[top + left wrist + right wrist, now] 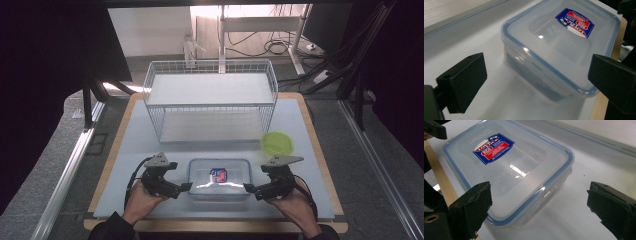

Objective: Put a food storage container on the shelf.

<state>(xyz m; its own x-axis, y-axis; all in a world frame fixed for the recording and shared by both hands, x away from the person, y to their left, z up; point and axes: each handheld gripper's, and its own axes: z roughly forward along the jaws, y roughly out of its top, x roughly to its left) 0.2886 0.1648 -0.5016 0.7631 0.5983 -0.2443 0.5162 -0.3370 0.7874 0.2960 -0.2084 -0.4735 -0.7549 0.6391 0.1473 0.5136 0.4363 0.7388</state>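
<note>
clear plastic box (pixel 219 179) flanked by both claws — left claw (pixel 186 187), right claw (pixel 248 188) — spread wide.

The bench (pixel 305 125) has a pale blue-grey top with a light wooden edge. It stands on a grey floor (pixel 45 165). Aluminium rails (pixel 67 170) run along both sides of the bench. Dark panels (pixel 45 60) enclose the left and right sides. Behind the bench, a white wall (pixel 150 30) and a white frame (pixel 260 24) are brightly lit. Black cables (pixel 275 46) lie on the floor beneath the frame. Sunlight falls on the floor at the far left corner.
</note>
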